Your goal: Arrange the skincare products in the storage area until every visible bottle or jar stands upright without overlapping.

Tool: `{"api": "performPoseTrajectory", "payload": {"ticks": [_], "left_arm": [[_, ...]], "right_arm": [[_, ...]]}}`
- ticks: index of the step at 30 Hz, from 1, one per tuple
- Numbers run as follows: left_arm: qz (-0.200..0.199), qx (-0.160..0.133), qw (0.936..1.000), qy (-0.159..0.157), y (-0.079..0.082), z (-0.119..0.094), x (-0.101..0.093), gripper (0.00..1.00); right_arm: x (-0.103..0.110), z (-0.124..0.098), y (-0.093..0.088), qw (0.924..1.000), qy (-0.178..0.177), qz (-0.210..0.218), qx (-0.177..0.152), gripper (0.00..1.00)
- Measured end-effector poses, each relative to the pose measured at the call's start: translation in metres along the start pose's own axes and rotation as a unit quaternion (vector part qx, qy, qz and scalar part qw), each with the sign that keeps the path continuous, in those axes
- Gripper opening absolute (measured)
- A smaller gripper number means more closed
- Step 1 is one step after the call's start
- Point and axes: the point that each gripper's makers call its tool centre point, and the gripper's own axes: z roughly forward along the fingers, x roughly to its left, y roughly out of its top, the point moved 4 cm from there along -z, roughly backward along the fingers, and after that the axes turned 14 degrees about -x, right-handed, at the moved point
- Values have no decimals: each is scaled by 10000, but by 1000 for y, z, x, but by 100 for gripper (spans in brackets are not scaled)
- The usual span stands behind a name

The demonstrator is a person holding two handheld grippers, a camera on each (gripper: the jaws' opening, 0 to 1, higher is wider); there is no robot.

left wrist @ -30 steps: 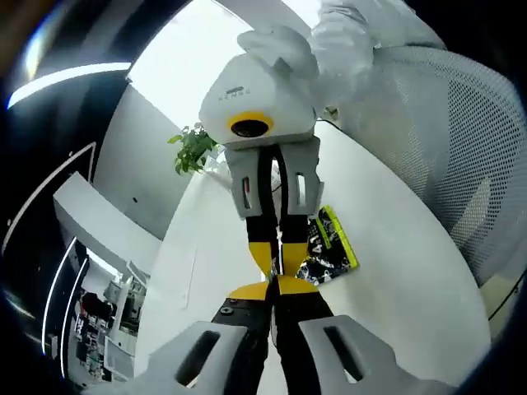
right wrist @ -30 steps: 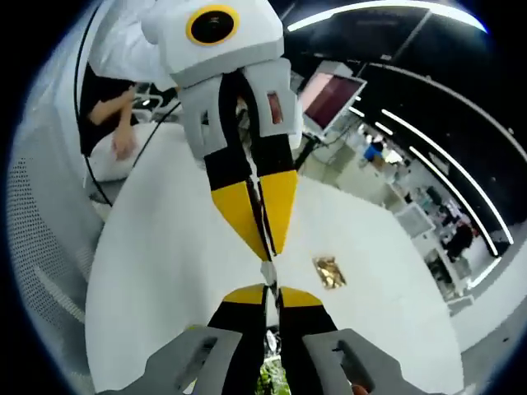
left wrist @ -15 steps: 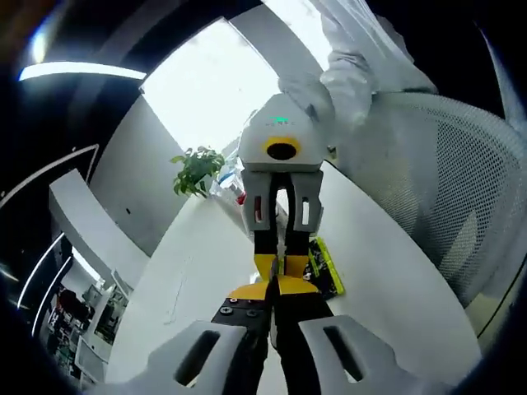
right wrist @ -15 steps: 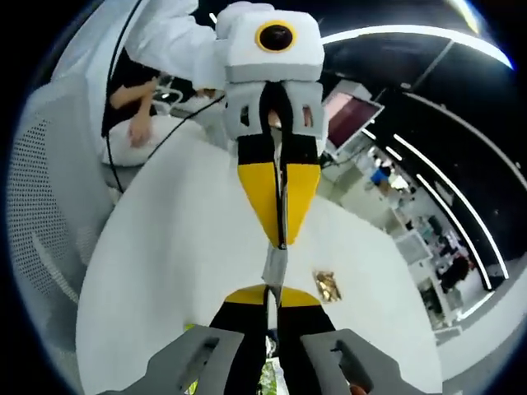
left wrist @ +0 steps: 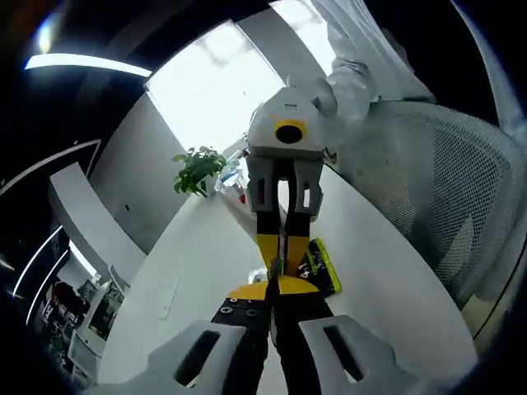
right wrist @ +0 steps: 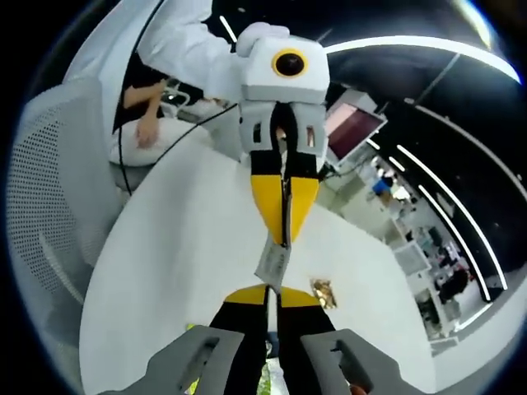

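Left gripper view: packet behind right tool

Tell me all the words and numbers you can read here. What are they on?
None can be read.
Green and black packet on the white table: its print is too blurred.
Small tag between the gripper tips: marks too small.
Gold packet: no text can be made out.

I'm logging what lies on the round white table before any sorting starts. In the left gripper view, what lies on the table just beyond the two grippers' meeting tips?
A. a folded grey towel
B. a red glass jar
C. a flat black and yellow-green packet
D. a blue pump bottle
C: a flat black and yellow-green packet lies on the round white table, right beside the yellow-tipped right gripper.
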Motion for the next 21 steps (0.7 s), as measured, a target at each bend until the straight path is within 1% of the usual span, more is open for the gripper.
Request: {"api": "performPoseTrajectory", "payload": {"ticks": [2,4,7,8,9,10,12,13,16,19,21], "left_arm": [[-12,-5,10000,-11,0,0,-1,1],[-36,72,10000,-52,-3,-1,-3,1],[-123,377,9992,54,-15,-5,-3,2],[-163,458,9988,67,-18,-5,-4,2],[-84,385,9992,54,-18,-5,-5,2],[-26,372,9993,74,-18,-5,-5,1],[-114,432,9990,85,-19,-6,-6,1],[-79,431,9990,86,-19,-6,-6,1],[-84,433,9990,80,-19,-7,-5,1],[-64,406,9991,79,-18,-7,-5,1],[-43,438,9990,51,-20,-6,-5,1]], "right_arm": [[1,-1,1,10000,15,50,-38,0],[3,-2,0,9997,1,239,-13,0],[1,-2,0,9999,-129,79,53,0],[1,-1,1,9999,-123,73,61,0],[1,0,1,9999,-112,93,79,0],[1,2,-1,9998,-107,82,111,0],[2,3,-3,9998,-59,131,119,0],[3,3,-3,9996,-49,279,81,0],[2,3,-3,9995,-96,301,68,0],[2,5,-4,9993,-39,355,72,0],[3,6,-5,9993,-5,369,104,0]]}}
